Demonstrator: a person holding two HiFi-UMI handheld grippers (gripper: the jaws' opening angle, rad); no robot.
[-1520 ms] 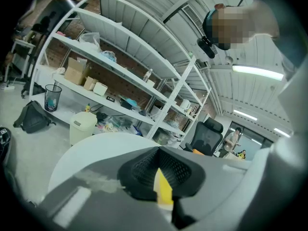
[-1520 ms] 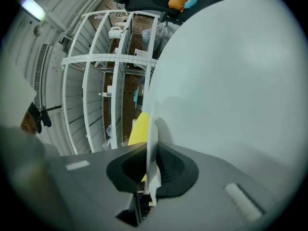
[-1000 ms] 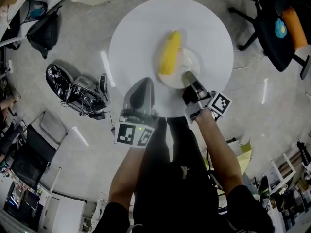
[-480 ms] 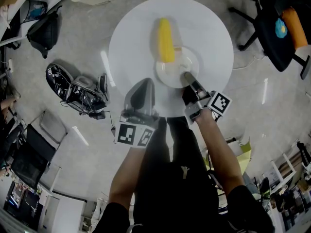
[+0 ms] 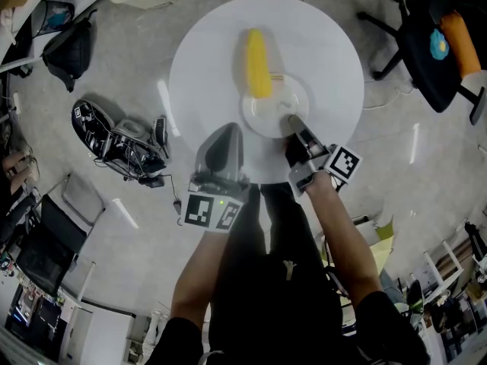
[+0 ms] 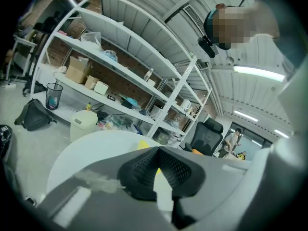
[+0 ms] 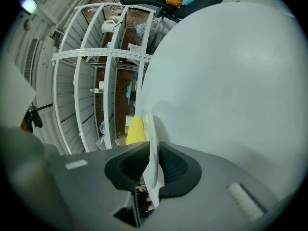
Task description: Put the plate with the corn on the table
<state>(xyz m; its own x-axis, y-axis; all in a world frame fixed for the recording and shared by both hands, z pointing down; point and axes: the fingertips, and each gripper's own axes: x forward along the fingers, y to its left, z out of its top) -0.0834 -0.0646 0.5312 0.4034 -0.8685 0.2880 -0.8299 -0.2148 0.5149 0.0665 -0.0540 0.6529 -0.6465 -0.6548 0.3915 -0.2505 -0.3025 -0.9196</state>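
Round white plate point(image 5: 268, 111) with yellow corn point(image 5: 257, 63) seemingly sat on the white bench point(image 5: 335, 44) — right claw point(image 5: 291, 120) clamped its five-o'clock rim, left claw point(image 5: 224, 132) closed, empty; releasing remained.

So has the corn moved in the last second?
Yes. Against the white table, the corn has shifted left and toward the far edge, and only its near end now overlaps the plate.

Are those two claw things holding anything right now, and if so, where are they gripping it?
The right gripper is shut on the white plate, pinching its near rim. The left gripper holds nothing.
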